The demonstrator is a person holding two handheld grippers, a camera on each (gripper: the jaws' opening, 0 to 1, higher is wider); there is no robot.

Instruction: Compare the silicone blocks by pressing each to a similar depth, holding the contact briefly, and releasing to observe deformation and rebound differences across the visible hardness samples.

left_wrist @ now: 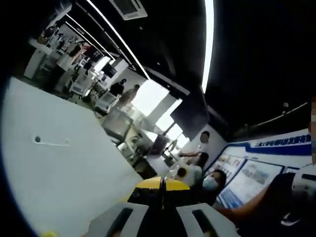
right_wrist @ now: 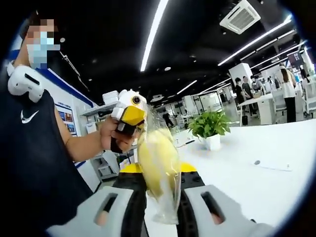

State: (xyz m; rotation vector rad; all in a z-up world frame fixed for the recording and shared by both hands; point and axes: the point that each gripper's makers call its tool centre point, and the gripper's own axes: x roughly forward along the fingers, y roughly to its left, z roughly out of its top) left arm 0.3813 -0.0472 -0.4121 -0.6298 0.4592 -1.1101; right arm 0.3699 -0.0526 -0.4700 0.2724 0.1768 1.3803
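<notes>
White table [right_wrist: 276, 187], right tool [right_wrist: 161, 207] upright

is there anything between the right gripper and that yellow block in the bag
Nothing visible. The right gripper is shut on the yellow block in its clear bag, which sits between the jaws. The left gripper, in the person's hand, is close behind it. The white table lies beyond.

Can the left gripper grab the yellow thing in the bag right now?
Probably yes. The left gripper hangs beside the yellow bagged piece, which the right gripper holds up, nothing between them; its jaws look closed and must open.
</notes>
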